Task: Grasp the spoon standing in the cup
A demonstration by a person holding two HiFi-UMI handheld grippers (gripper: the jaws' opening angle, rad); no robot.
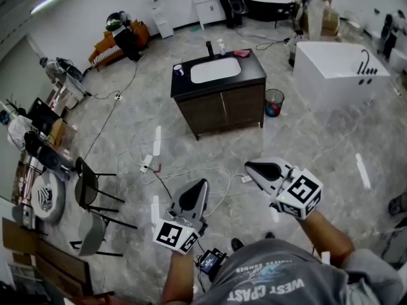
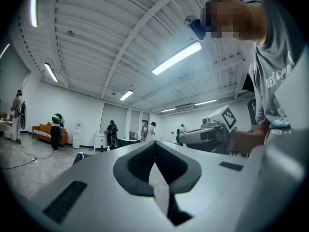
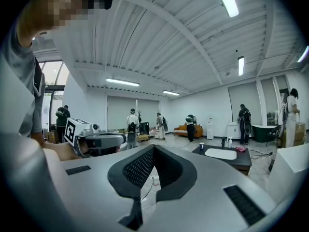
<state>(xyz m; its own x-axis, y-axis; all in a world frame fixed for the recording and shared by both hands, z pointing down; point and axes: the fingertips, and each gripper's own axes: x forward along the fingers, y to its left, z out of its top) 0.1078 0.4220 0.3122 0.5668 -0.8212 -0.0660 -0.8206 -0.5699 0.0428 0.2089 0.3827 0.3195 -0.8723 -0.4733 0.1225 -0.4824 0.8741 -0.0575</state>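
Cup well beyond level left gripper and right gripper, fingers together.

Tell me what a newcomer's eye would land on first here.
The dark vanity cabinet with its white basin stands alone mid-floor, a cup on one corner. Nearer the camera, the left gripper and right gripper point toward it, both shut and empty. A white bathtub sits at upper right.

I held my left gripper and right gripper out before me, side by side and apart, the right angled inward, on bare forearms. Both pairs of jaws were closed tip to tip, gripping nothing.
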